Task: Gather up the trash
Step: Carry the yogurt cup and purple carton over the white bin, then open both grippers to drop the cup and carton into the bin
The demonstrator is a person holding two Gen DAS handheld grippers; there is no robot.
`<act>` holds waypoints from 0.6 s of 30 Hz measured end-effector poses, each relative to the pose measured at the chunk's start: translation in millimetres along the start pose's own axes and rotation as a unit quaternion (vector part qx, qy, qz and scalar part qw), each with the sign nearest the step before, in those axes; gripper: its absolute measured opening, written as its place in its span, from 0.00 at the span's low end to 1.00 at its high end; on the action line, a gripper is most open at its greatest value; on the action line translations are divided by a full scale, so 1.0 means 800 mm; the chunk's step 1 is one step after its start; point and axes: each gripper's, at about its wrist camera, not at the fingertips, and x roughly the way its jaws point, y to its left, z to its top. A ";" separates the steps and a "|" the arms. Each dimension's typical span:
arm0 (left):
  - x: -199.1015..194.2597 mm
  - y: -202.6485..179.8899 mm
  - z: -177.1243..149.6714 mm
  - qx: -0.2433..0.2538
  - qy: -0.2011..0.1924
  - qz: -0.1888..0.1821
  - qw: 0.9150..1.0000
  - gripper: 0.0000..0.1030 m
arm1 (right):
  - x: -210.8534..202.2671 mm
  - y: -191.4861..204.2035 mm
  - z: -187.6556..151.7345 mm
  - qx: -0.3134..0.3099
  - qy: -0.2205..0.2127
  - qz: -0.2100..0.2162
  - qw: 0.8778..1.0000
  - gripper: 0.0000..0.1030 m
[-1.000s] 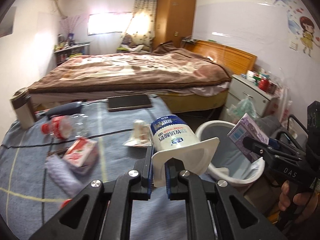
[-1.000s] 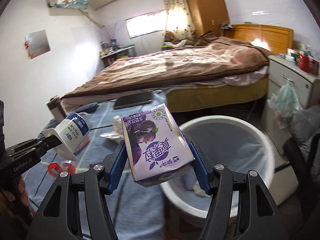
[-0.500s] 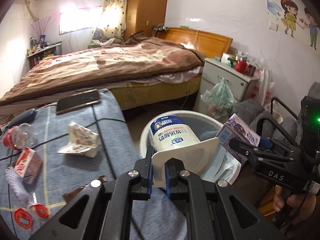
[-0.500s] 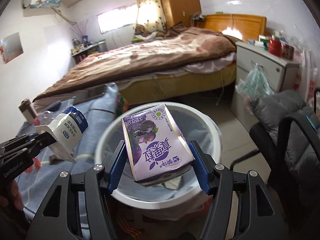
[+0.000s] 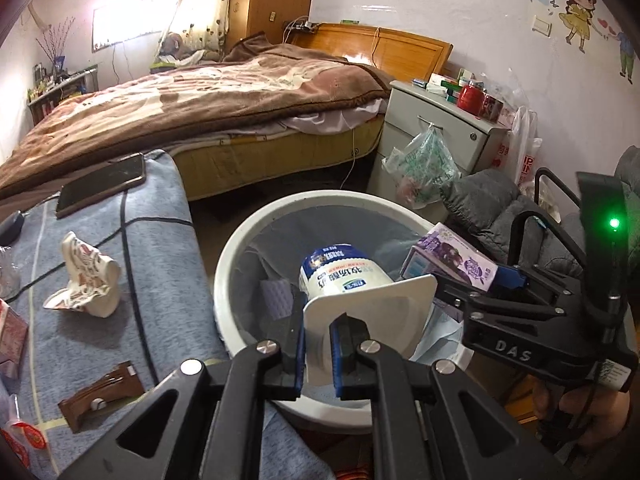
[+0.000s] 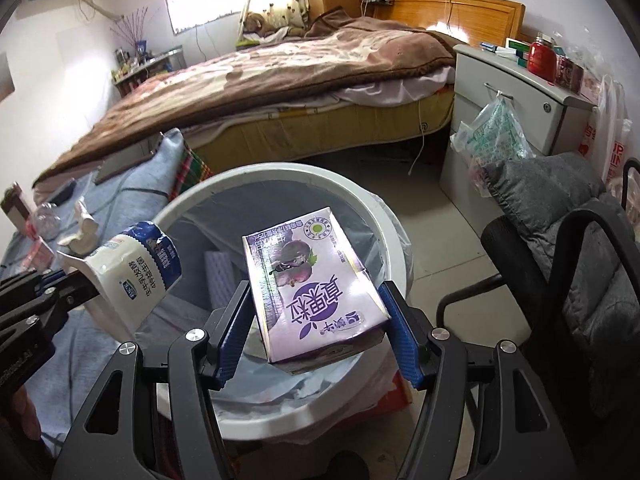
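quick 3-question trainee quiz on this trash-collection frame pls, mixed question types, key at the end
1. True or false: the left gripper is pinching the flat rim of the white yogurt cup.
2. What does the right gripper hold? A) a glass bottle B) the purple milk carton C) a phone
3. Both held items are above which container?

Key:
1. True; its jaws are shut on the rim.
2. B; the carton sits between the blue pads.
3. The white trash bin, lined with a bag and already holding some trash.
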 end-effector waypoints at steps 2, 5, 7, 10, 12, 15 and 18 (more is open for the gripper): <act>0.003 -0.001 -0.001 0.003 0.004 0.001 1.000 0.21 | 0.003 0.001 0.000 -0.009 0.006 -0.016 1.000 0.63; 0.004 0.001 -0.002 -0.004 0.002 0.003 1.000 0.43 | 0.000 0.001 -0.001 -0.009 0.001 -0.024 1.000 0.63; 0.002 0.003 -0.002 -0.008 0.002 -0.004 1.000 0.44 | -0.002 -0.002 -0.001 -0.002 0.004 -0.025 1.000 0.63; -0.001 0.004 -0.003 -0.007 0.001 -0.003 1.000 0.44 | -0.002 -0.002 -0.001 -0.003 0.005 -0.016 1.000 0.63; -0.006 0.008 -0.004 -0.010 -0.002 -0.002 1.000 0.44 | -0.007 -0.001 -0.002 -0.002 0.004 -0.007 1.000 0.63; -0.019 0.014 -0.004 -0.014 -0.010 0.001 1.000 0.44 | -0.009 0.001 0.000 0.002 -0.002 0.000 1.000 0.63; -0.036 0.024 -0.007 -0.021 -0.023 0.005 1.000 0.44 | -0.021 0.008 0.000 0.002 -0.014 0.003 1.000 0.63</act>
